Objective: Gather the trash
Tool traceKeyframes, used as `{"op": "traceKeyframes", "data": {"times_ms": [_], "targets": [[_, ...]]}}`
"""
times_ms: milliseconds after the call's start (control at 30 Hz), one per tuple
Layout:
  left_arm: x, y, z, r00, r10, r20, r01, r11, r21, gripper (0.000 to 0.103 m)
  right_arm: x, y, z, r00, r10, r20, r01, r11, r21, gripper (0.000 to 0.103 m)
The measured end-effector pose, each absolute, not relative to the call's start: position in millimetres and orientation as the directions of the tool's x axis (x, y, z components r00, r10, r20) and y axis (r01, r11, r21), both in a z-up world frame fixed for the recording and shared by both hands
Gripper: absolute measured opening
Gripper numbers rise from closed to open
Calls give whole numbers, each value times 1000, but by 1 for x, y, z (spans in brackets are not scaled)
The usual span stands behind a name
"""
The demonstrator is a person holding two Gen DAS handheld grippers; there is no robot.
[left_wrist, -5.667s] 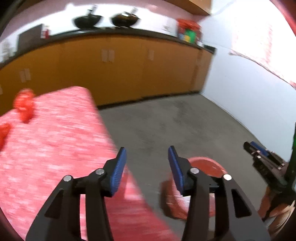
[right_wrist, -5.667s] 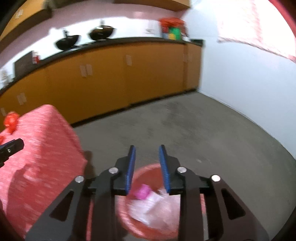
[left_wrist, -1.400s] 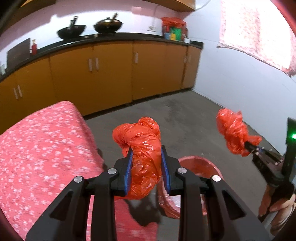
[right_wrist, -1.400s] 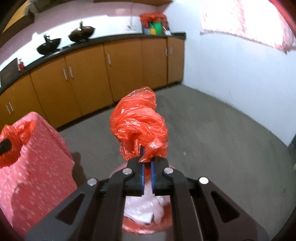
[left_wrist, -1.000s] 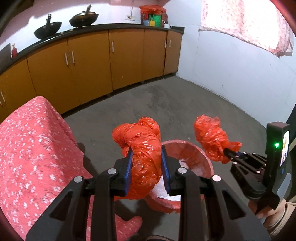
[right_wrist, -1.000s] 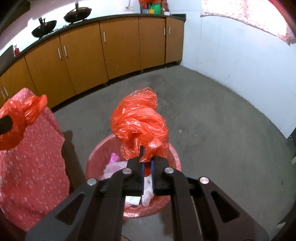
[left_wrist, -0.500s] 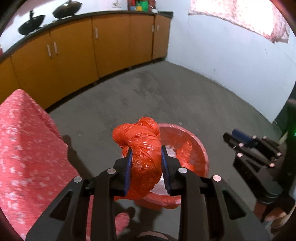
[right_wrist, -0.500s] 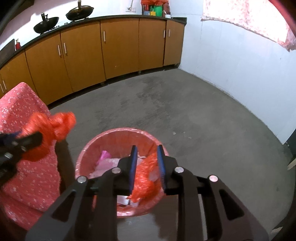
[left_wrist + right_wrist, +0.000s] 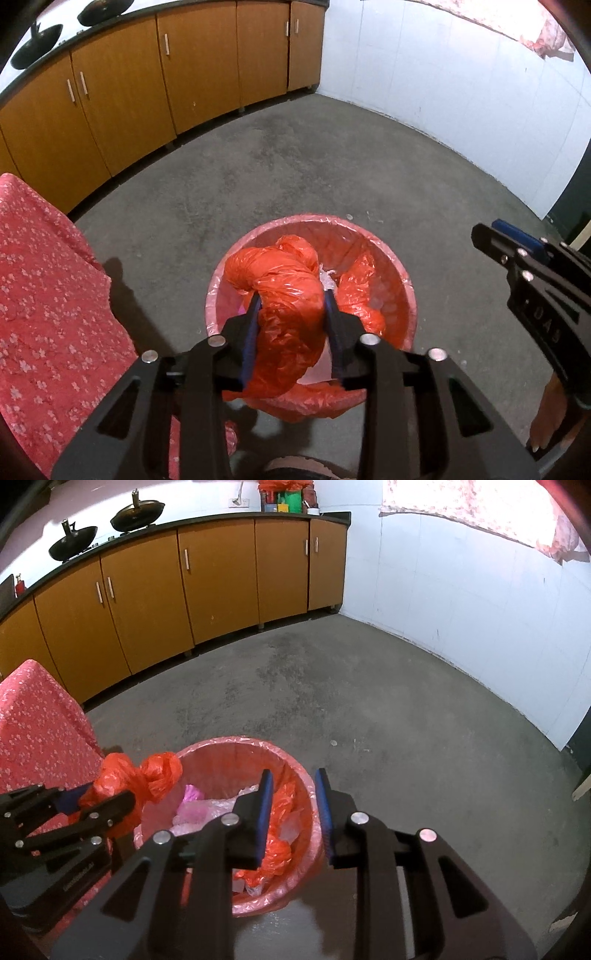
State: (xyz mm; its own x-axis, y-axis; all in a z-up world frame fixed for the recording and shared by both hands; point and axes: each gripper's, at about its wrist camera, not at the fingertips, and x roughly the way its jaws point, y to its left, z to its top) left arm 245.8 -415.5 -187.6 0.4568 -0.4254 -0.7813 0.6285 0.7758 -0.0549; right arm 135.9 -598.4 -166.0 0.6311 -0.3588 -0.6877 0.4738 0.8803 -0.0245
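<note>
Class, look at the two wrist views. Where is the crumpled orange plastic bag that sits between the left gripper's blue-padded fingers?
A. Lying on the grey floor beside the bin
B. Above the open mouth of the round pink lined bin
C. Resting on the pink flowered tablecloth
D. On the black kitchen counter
B: the crumpled orange plastic bag sits between the left gripper fingers, over the round pink lined bin.

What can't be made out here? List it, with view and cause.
- Bin bottom: left wrist view, covered by the orange bag.
- Left gripper grip: its jaws have just been opening with the bag between them; whether the pads press it cannot be told.
- Containers at the counter corner: right wrist view, too small to identify.
- Tablecloth: cut off by the left edge in both views.
</note>
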Motion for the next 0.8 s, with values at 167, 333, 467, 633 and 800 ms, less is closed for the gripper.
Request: {"op": "traceKeyframes", "data": {"times_ms": [167,333,467,633,800], "targets": [[249,-417,-189,455,-438,-775,624,778,-74,48,136,-601,-165,631,-359,-688,481,877,-17,25],[250,-407,-182,470,-436,-768,602,794,-83,48,135,-597,-163,637,-354,-684,477,879,-10,25],[248,-382,-160,497,-435,-751,561,821,-104,51,133,-589,-152,661,-330,-675,468,883,26,34],[239,-339,-123,555,-441,-705,514,848,-126,65,116,-567,-115,726,-289,-623,431,898,85,62],[213,-270,-77,654,-430,-623,436,887,-154,84,83,-527,-69,800,-285,-528,386,918,89,99]]}}
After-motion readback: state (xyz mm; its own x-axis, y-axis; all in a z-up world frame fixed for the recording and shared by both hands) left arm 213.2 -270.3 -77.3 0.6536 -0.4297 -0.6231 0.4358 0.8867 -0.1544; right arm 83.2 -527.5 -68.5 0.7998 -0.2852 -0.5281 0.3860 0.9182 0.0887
